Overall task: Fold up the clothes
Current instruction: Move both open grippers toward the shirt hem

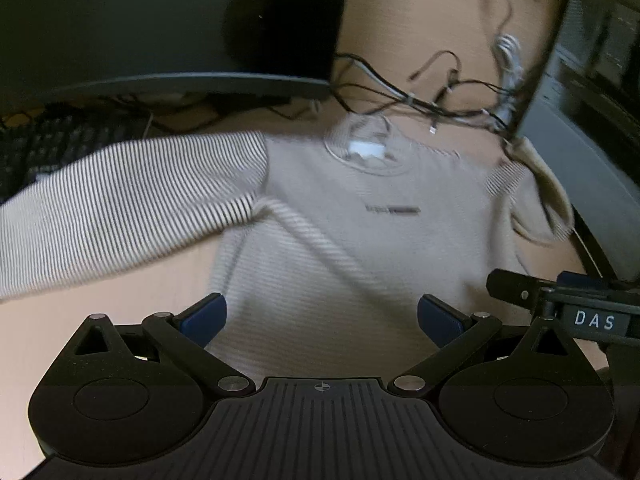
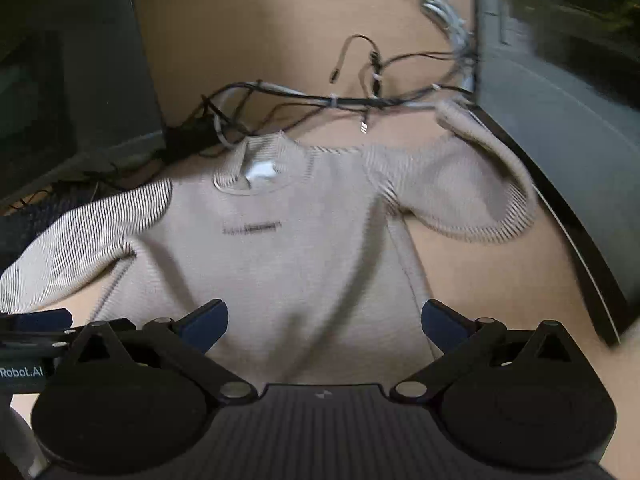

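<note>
Nearest in both wrist views, the left tongs (image 1: 322,322) and the right tongs (image 2: 325,326) are being held wide open just above the near hem of the sweater (image 2: 288,248), with nothing gripped between the blue pads (image 1: 206,318); whether the pads are touching the cloth cannot be told.

The sweater is being kept spread face up on the bench (image 2: 480,280), hem near and collar (image 2: 260,170) far. No fold is being shown yet: the body is lying flat at full length, the left sleeve (image 1: 120,200) is stretching out to the left, and the right sleeve (image 2: 472,188) is curling up and away to the right, its cuff resting by a dark panel (image 2: 560,120). The task is judged to be at its very start, with both sleeves and the body still to be folded in.

Farther off, a tangle of cables (image 2: 320,96) is lying just beyond the collar, and a keyboard (image 1: 48,148) is showing far left. No containers are being shown anywhere in view.
</note>
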Available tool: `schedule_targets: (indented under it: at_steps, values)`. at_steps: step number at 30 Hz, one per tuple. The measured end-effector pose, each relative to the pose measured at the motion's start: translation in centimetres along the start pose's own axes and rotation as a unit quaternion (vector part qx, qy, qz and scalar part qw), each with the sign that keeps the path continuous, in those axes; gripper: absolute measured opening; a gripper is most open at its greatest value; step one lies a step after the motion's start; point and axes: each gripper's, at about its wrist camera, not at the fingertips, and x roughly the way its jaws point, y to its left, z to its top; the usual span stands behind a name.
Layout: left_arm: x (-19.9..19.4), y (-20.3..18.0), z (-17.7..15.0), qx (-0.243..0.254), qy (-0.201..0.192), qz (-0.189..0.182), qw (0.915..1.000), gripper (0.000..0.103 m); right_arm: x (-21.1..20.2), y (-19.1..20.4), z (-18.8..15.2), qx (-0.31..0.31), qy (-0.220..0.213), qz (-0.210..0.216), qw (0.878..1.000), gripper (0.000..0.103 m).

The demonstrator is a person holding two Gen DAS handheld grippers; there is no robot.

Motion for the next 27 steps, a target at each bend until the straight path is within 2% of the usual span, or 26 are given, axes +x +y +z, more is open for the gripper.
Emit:
schedule_targets:
  at_steps: [2, 7, 10, 14, 16, 18, 22, 24, 27]
  values:
    - [1.0, 0.1, 1.1, -0.007, 0.005, 0.001, 1.0, 0.103, 1.3, -0.2, 0.9, 0.0, 0.007, 0.011, 1.0, 0.103]
    - [3.5, 0.0, 3.0, -0.005, 0.007, -0.023, 0.9997, 0.103, 4.3, -1.0, 2.9, -0.002, 0.025, 0.047, 0.999, 0.103]
    - [5.1, -0.2, 4.0, -0.012, 0.011, -0.028, 0.9995, 0.103, 6.1, -2.0, 3.3, 0.018, 0.052, 0.065, 0.996, 0.103]
    - [6.7, 0.6, 4.2, -0.049, 0.029, -0.062, 0.9964, 0.103, 7.1, -2.8, 3.6, 0.027, 0.054, 0.075, 0.995, 0.103]
    - [7.2, 0.9, 3.8, -0.061, 0.037, -0.066, 0.9953, 0.103, 7.4, -2.7, 3.5, 0.018, 0.05, 0.072, 0.996, 0.103]
    - [7.1, 1.0, 3.5, -0.055, 0.028, -0.058, 0.9964, 0.103, 7.5, -2.1, 3.2, -0.006, 0.048, 0.062, 0.997, 0.103]
    - [7.1, 1.1, 3.3, -0.055, 0.024, -0.053, 0.9968, 0.103, 7.9, -0.1, 2.3, -0.103, 0.063, 0.026, 0.992, 0.103]
    - [7.1, 0.8, 3.1, -0.037, 0.024, -0.049, 0.9978, 0.103, 7.9, 0.4, 2.0, -0.123, 0.062, 0.02, 0.99, 0.103]
    - [7.1, -0.1, 2.5, 0.005, 0.026, -0.029, 0.9992, 0.103, 7.5, -0.1, 2.1, -0.118, 0.063, 0.029, 0.991, 0.103]
